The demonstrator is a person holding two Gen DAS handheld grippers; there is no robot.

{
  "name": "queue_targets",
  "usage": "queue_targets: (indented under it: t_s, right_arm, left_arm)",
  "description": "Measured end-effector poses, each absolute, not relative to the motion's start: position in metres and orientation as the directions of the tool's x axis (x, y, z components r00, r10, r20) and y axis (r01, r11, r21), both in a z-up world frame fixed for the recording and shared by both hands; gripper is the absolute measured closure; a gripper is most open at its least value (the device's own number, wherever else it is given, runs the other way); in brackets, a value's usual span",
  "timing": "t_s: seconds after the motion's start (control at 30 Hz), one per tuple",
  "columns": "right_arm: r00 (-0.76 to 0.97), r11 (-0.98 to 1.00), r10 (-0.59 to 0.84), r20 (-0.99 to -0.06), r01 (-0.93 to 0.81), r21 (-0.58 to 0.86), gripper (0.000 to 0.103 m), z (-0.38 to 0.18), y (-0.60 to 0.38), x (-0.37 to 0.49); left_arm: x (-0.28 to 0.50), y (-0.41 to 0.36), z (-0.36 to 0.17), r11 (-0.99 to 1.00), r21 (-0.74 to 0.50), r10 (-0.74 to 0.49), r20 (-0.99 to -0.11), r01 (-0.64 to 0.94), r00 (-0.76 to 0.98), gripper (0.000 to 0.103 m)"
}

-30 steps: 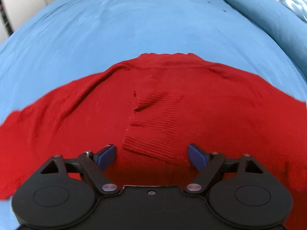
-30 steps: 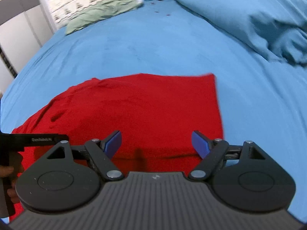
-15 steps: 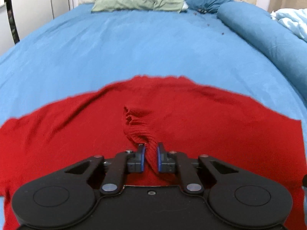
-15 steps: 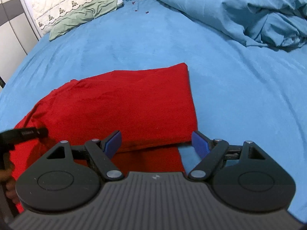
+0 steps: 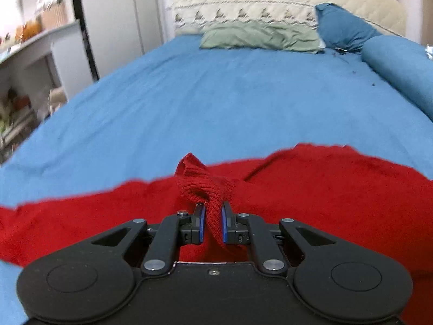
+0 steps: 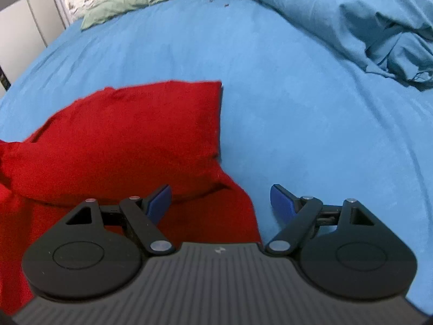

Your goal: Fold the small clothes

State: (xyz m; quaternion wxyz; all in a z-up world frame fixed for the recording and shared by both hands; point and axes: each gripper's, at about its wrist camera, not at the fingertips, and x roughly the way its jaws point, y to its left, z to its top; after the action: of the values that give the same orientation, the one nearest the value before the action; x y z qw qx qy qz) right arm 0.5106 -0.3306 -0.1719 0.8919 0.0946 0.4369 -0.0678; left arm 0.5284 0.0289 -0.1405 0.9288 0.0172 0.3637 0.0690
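Note:
A red knit garment (image 5: 324,189) lies spread on the blue bed sheet (image 5: 216,103). My left gripper (image 5: 212,223) is shut on a ribbed cuff (image 5: 203,184) of the garment and holds it bunched above the rest of the cloth. In the right wrist view the garment (image 6: 121,135) lies partly folded over itself, with its right edge near the middle of the frame. My right gripper (image 6: 220,201) is open and empty, above the garment's near right edge; its left fingertip is over red cloth and its right one over the sheet.
A green pillow (image 5: 259,36) and a dark blue pillow (image 5: 343,29) lie at the head of the bed. A rumpled blue duvet (image 6: 365,19) is heaped along the right side. White shelves (image 5: 35,62) stand to the left of the bed.
My left gripper closed on the ribbed cuff and lifted it up off the garment. My right gripper stayed open and drew back toward the garment's near right edge.

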Motion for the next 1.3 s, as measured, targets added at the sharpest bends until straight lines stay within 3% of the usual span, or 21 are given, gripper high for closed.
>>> queue_targets:
  t_s: [0.13,0.27,0.43,0.5,0.53,0.63,0.73,1.07,1.13,1.2,1.3]
  right_arm:
    - [0.573,0.984,-0.064,-0.817,0.172,0.044,0.007,-0.183,-0.327,0.517]
    - [0.585,0.983,-0.058,-0.809,0.176,0.057,0.007,-0.177,-0.329,0.520]
    - [0.642,0.993,-0.003,-0.767,0.091,0.072,0.007,-0.158,-0.313,0.531]
    - [0.658,0.997,0.047,-0.752,0.021,0.080,0.007,-0.156,-0.298,0.540]
    - [0.659,0.996,0.075,-0.748,-0.009,0.092,0.007,-0.157,-0.290,0.544]
    - [0.633,0.987,0.150,-0.760,-0.058,0.147,0.008,-0.173,-0.278,0.554]
    - [0.583,0.990,0.113,-0.804,-0.002,0.138,0.008,-0.196,-0.280,0.558]
    - [0.633,0.991,0.108,-0.766,-0.003,0.137,0.007,-0.171,-0.286,0.610]
    - [0.628,0.992,0.091,-0.773,0.008,0.123,0.007,-0.181,-0.292,0.633]
    - [0.623,0.995,0.041,-0.781,0.045,0.088,0.006,-0.195,-0.299,0.650]
    - [0.639,0.993,0.041,-0.768,0.058,0.101,0.002,-0.200,-0.309,0.663]
  left_arm:
    - [0.524,0.031,-0.150,0.989,0.093,0.147,-0.677,-0.115,0.721,0.088]
    - [0.514,0.036,-0.144,0.979,0.143,0.203,-0.692,-0.144,0.693,0.060]
    - [0.500,0.046,-0.139,0.967,0.198,0.255,-0.718,-0.161,0.648,0.056]
    - [0.499,0.045,-0.135,0.972,0.190,0.234,-0.715,-0.139,0.659,0.038]
    - [0.500,0.044,-0.135,0.977,0.174,0.210,-0.710,-0.121,0.672,0.036]
    - [0.507,0.039,-0.140,0.990,0.127,0.134,-0.718,-0.061,0.683,0.035]
    - [0.517,0.032,-0.147,0.992,0.122,0.095,-0.719,-0.010,0.689,0.035]
    - [0.564,0.029,-0.164,0.993,0.100,0.039,-0.770,0.061,0.637,0.035]
    - [0.575,0.035,-0.175,0.996,0.080,0.037,-0.793,0.044,0.609,0.029]
    - [0.580,0.041,-0.179,0.998,0.056,0.031,-0.787,0.021,0.616,0.016]
    - [0.588,0.048,-0.182,0.999,0.031,0.038,-0.792,-0.022,0.610,0.007]
